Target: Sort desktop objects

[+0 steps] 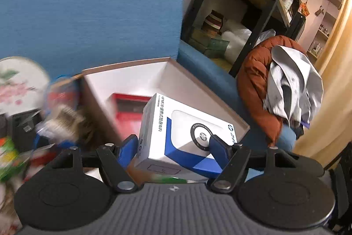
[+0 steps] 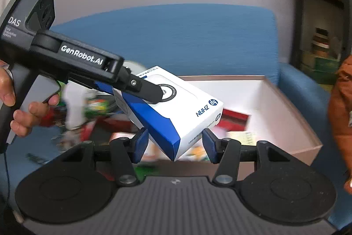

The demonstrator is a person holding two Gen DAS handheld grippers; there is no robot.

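A white and blue HP box (image 1: 187,131) is held in the air, tilted, over an open cardboard box (image 1: 204,89). My left gripper (image 1: 173,144) is shut on the HP box, its blue pads pressing on both sides. In the right wrist view the left gripper (image 2: 151,91) reaches in from the left and holds the same HP box (image 2: 173,111) above the cardboard box (image 2: 286,107). My right gripper (image 2: 175,144) is open; its pads sit either side of the HP box's lower corner, apart from it.
A red item (image 1: 129,102) lies inside the cardboard box. Blurred clutter (image 1: 44,124) sits to the left on the blue sofa (image 1: 88,14). A brown jacket with grey cloth (image 1: 281,85) is at the right. A dark shelf (image 1: 253,3) stands behind.
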